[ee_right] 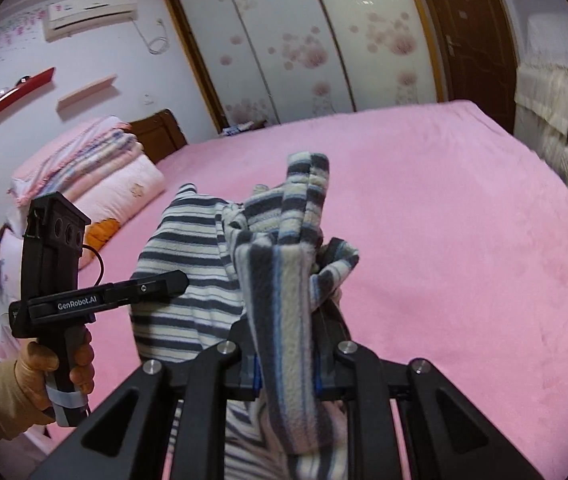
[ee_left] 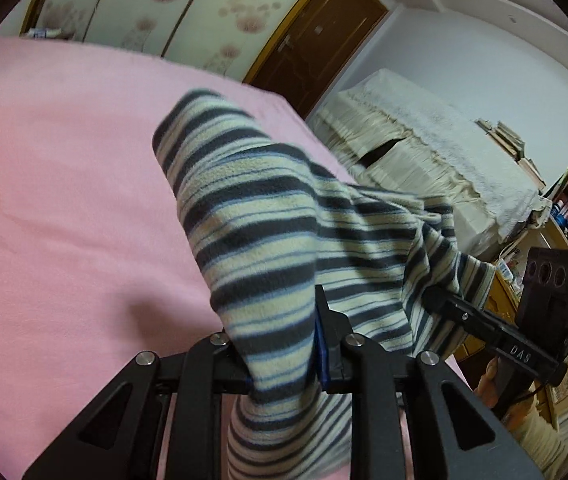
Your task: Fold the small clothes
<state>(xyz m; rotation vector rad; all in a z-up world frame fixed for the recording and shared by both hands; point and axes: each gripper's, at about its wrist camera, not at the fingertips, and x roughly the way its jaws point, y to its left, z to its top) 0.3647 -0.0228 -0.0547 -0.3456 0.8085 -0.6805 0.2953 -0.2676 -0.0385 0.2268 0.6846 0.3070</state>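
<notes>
Both claws, left and right, pinch the striped top above the bed. Next: lay it flat mid-bed.

Two close wrist views, shared pink bed

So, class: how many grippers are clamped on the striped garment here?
2. The left gripper pinches one edge of the striped garment; the right gripper pinches another bunch beside it, above the pink bed.
</notes>
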